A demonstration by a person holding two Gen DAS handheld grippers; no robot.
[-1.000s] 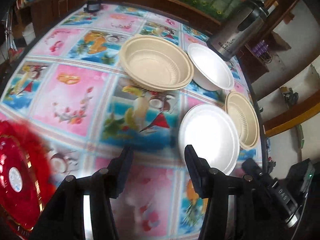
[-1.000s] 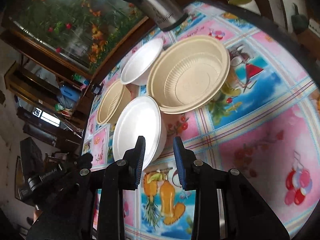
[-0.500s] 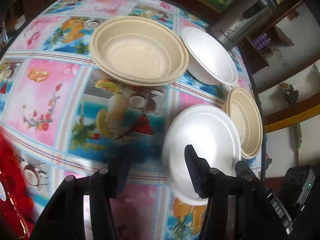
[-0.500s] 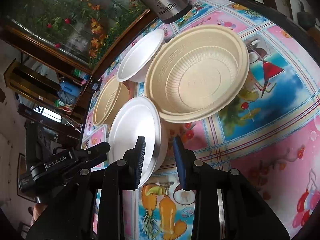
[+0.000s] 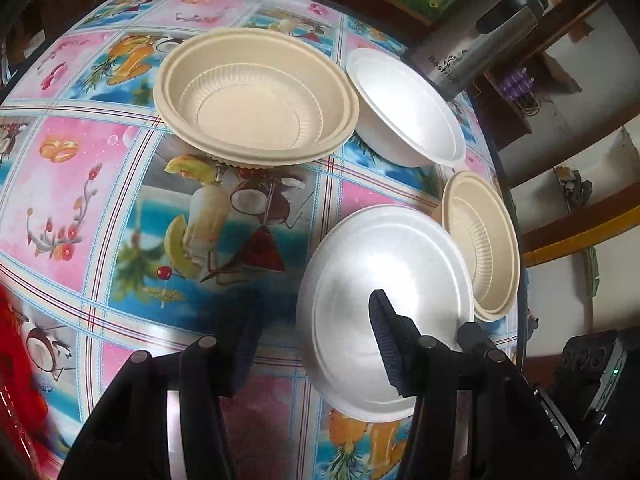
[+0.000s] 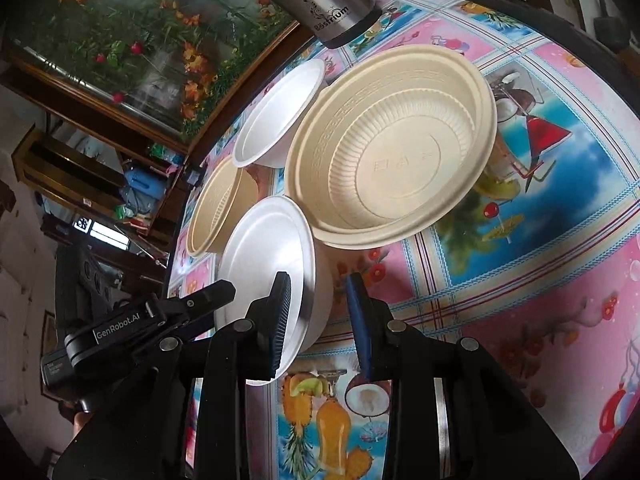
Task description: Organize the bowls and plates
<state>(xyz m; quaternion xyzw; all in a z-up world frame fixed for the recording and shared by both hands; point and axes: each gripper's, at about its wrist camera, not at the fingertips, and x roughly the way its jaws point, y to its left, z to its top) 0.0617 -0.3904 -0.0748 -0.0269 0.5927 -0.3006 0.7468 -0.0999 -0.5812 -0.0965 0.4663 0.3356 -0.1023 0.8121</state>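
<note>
Four dishes sit on the patterned tablecloth (image 5: 100, 208). A large beige bowl (image 5: 256, 96) is at the back, a white bowl (image 5: 404, 108) to its right, a small beige bowl (image 5: 484, 240) near the table's right edge, and a white bowl (image 5: 380, 280) nearest me. My left gripper (image 5: 312, 340) is open, its jaws astride the near rim of this white bowl. In the right wrist view my right gripper (image 6: 320, 316) is open too, its jaws astride the same white bowl's (image 6: 264, 256) right rim. The large beige bowl (image 6: 392, 144) lies just beyond it.
A steel thermos (image 5: 476, 36) stands at the table's back edge, also in the right wrist view (image 6: 316, 0). A red plate (image 5: 16, 392) lies at the lower left. The table edge (image 5: 516, 280) runs close behind the small beige bowl (image 6: 216, 208).
Both grippers have moved forward onto the near white bowl, each now with a finger over its rim. The red plate has slid out of the left view.
</note>
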